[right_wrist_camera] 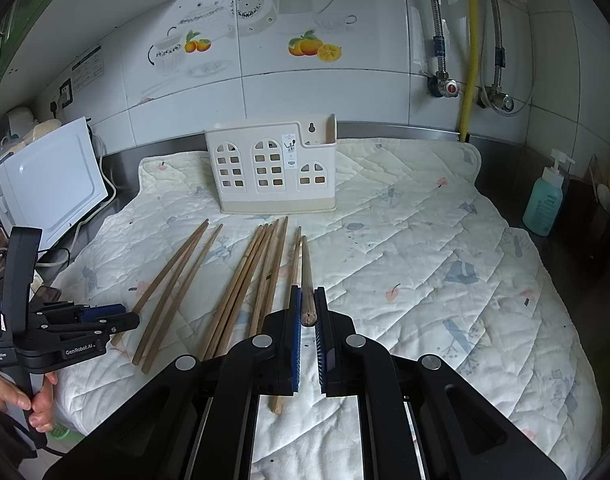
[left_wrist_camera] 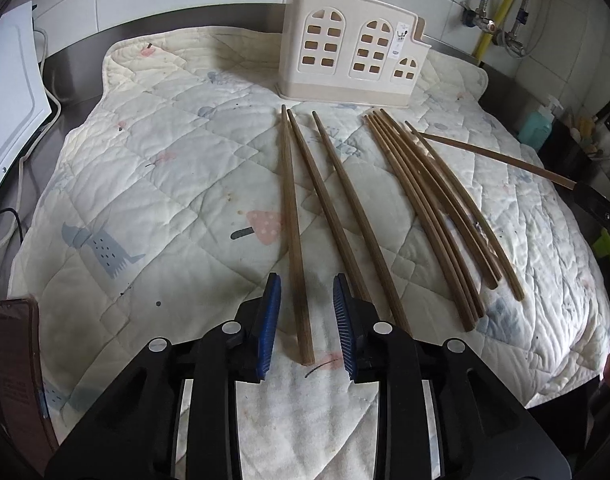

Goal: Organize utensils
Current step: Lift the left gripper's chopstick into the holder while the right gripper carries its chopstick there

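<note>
Holder (right_wrist_camera: 277,172): upright on quilt (right_wrist_camera: 425,248); contents hidden.
Chopsticks (left_wrist_camera: 425,208): on quilt before holder.
Left gripper (left_wrist_camera: 307,292): released, straddling 1 chopstick (left_wrist_camera: 295,240).
Right gripper (right_wrist_camera: 308,300): clenched on raised chopstick (right_wrist_camera: 306,280).
Right view only: soap bottle (right_wrist_camera: 545,204).

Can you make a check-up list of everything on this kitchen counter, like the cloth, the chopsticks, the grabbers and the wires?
Surface: quilted cloth spread over a steel counter.
Job's things: cream utensil holder upright at the back; loose chopsticks lying in front of it.
Clutter: soap bottle at the right edge.
Grippers: left gripper open, one chopstick between its pads, untouched; right gripper shut on a lifted chopstick.
Cables: white cord beside the white appliance.
Surroundings: tiled wall, yellow pipe, metal hoses.
</note>
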`<state>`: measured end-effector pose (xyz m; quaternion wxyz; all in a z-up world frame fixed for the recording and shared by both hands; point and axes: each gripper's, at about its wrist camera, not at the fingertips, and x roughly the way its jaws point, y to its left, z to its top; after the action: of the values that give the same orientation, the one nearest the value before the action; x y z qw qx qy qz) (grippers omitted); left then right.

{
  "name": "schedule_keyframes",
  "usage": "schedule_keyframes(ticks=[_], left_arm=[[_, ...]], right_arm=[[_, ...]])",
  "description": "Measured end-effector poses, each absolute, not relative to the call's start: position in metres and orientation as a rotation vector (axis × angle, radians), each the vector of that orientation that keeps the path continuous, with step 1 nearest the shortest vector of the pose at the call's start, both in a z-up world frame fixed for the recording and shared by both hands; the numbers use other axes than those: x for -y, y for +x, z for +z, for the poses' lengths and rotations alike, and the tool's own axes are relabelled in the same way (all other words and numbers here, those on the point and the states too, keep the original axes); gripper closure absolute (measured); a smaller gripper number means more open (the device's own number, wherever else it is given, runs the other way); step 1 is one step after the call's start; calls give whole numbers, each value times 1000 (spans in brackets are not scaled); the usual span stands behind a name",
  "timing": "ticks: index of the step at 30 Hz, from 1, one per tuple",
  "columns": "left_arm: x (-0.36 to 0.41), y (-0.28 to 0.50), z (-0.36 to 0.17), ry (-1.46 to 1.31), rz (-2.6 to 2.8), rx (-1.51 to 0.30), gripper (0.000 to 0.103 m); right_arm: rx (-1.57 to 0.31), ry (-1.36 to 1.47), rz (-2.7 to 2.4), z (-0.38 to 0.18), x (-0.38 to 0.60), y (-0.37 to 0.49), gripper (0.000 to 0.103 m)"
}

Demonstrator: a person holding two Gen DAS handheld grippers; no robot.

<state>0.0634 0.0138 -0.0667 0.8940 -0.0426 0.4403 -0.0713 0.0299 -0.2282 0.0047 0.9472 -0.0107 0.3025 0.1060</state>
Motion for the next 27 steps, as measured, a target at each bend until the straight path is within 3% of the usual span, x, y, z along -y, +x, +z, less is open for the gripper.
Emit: schedule_keyframes(ticks=[6, 11, 27], left_arm=[[-13, 67, -72, -81, -144, -931, 80], [-14, 68, -71, -75, -131, -932, 97], [-20, 62, -11, -57, -150, -763, 98]], right_arm=[[-616, -22, 216, 5, 228, 30, 96], [-613, -21, 216, 6, 229, 30, 96], [-529, -19, 236, 44, 233, 39, 96]])
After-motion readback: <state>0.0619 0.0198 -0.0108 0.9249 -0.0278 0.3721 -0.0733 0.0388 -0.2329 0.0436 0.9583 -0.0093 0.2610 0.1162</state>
